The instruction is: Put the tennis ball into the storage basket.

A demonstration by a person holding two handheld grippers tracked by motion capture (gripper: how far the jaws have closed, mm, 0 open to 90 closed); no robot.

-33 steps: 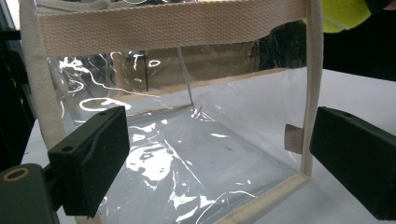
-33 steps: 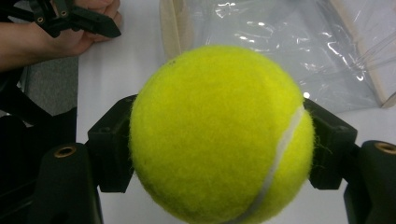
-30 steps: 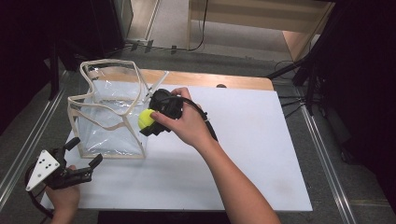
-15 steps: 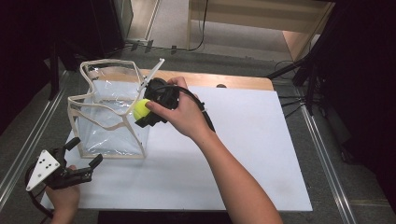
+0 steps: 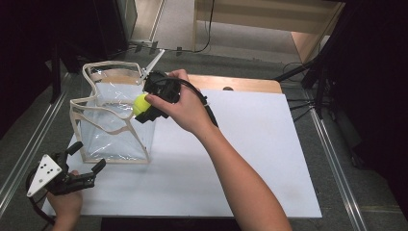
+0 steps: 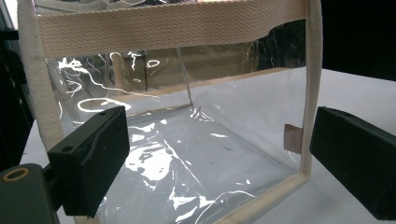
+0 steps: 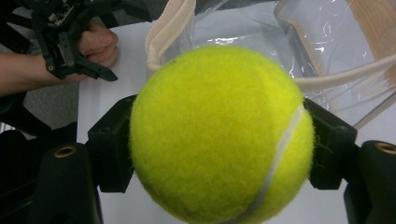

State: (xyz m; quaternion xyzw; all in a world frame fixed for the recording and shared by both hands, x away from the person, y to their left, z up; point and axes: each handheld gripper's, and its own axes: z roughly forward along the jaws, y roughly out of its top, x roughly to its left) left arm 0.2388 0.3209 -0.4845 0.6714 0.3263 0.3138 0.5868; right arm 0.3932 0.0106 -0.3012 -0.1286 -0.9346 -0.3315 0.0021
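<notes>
The right gripper (image 5: 143, 109) clamps the tennis ball (image 5: 140, 104) between its 2 jaws, at the clear bag's (image 5: 113, 134) rim; the left gripper (image 5: 89, 161) — jaws apart, holding nothing — rests near the bag's base.

Between the black fingers (image 7: 109, 149) of the right gripper (image 7: 219, 144) sits a yellow-green ball (image 7: 219, 135) with a curved white seam. Beyond the black fingers (image 6: 91, 158) of the left gripper (image 6: 219, 163), the bag (image 6: 187, 140) is clear with cream woven trim. The table (image 5: 250, 159) is white.
</notes>
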